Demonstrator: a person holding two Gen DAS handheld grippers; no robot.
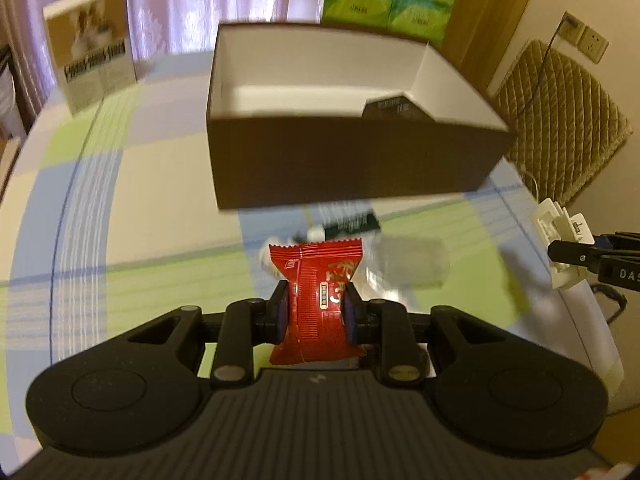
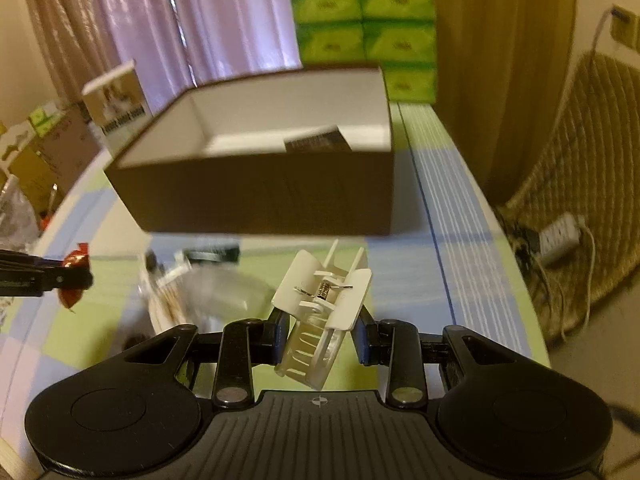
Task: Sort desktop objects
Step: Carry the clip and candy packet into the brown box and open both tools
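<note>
A red snack packet (image 1: 316, 300) is pinched upright in my left gripper (image 1: 315, 314), held above the checked tablecloth short of the brown open box (image 1: 344, 160). My right gripper (image 2: 322, 330) is shut on a white hair claw clip (image 2: 324, 308), also in front of the brown box (image 2: 256, 200). Inside the box lies a dark packet (image 2: 318, 140) near its front wall. Each gripper shows at the edge of the other view: the right gripper (image 1: 584, 256) with the clip, the left gripper (image 2: 60, 276) with the red packet (image 2: 76, 260).
A black item (image 1: 352, 224) and a clear plastic piece (image 1: 412, 260) lie blurred on the table between the grippers and the box. A tan picture box (image 1: 92, 44) stands back left, green tissue packs (image 2: 364, 28) behind. A quilted chair (image 1: 560, 120) is to the right.
</note>
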